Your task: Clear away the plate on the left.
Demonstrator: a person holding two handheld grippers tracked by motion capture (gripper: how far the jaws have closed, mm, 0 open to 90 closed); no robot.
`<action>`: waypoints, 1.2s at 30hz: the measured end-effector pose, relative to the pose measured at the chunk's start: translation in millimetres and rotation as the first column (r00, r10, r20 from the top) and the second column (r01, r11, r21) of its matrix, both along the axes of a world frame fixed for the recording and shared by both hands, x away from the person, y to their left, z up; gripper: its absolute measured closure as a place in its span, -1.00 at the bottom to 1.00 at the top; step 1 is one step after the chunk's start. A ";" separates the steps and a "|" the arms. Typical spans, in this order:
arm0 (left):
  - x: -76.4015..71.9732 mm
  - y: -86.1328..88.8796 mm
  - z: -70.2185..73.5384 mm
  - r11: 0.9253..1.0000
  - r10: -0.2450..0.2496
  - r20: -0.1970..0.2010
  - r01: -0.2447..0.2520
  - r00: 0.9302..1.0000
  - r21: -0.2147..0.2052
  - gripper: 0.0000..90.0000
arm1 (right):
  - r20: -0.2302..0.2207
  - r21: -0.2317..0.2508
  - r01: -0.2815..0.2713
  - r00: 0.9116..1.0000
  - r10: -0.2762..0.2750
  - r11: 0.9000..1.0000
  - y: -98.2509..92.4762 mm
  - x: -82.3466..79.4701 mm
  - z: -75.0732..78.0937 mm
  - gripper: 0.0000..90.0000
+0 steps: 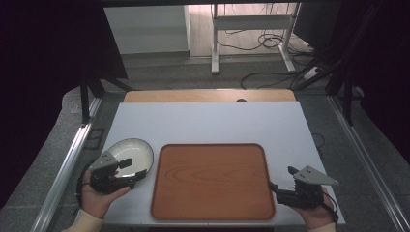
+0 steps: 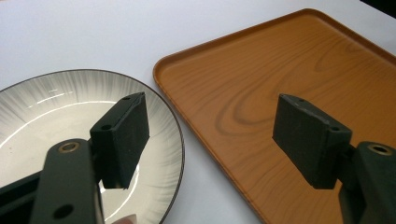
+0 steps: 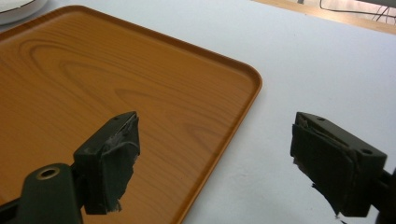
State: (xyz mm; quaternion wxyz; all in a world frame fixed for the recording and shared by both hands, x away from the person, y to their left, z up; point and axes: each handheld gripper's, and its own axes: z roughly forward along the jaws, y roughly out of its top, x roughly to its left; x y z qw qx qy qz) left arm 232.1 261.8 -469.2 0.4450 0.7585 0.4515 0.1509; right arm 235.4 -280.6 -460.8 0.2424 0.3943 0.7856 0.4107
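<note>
High view showed a white table (image 1: 208, 121) with a wood-grain tray (image 1: 212, 181) lying flat near its front edge and a pale, dark-rimmed plate (image 1: 138, 150) just beside the tray's left edge, apart from it. Left gripper (image 1: 129, 170) hovered over the plate's near side, jaws spread wide, nothing between them; left gripper view put one jaw over the plate (image 2: 51, 107) and the other over the tray (image 2: 280, 84). Right gripper (image 1: 284, 180) sat at the tray's right front corner, jaws likewise wide and empty, straddling the tray's rim (image 3: 254, 88) in right gripper view. Plate looked glazed ceramic: judged stiff, slick, breakable, moderately heavy. Best purchase probably the raised rim, pinched from above and below. Tray empty, rigid, likely light.
</note>
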 end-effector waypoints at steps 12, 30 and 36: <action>0.3 2.7 -0.5 1.000 0.005 -0.001 -0.005 1.000 -0.003 -0.40 | -0.003 -0.004 -0.013 1.000 0.013 1.000 0.0 1.2 -1.7 -0.57; 2.6 6.0 1.6 1.000 0.002 0.004 -0.002 1.000 -0.005 -0.40 | -0.009 -0.020 -0.027 1.000 0.027 0.999 3.5 -0.5 -3.7 -0.55; 7.5 6.8 6.6 1.000 0.005 -0.002 -0.005 1.000 -0.018 -0.40 | 0.000 -0.017 -0.025 1.000 0.025 1.000 4.4 -1.5 -1.4 -0.55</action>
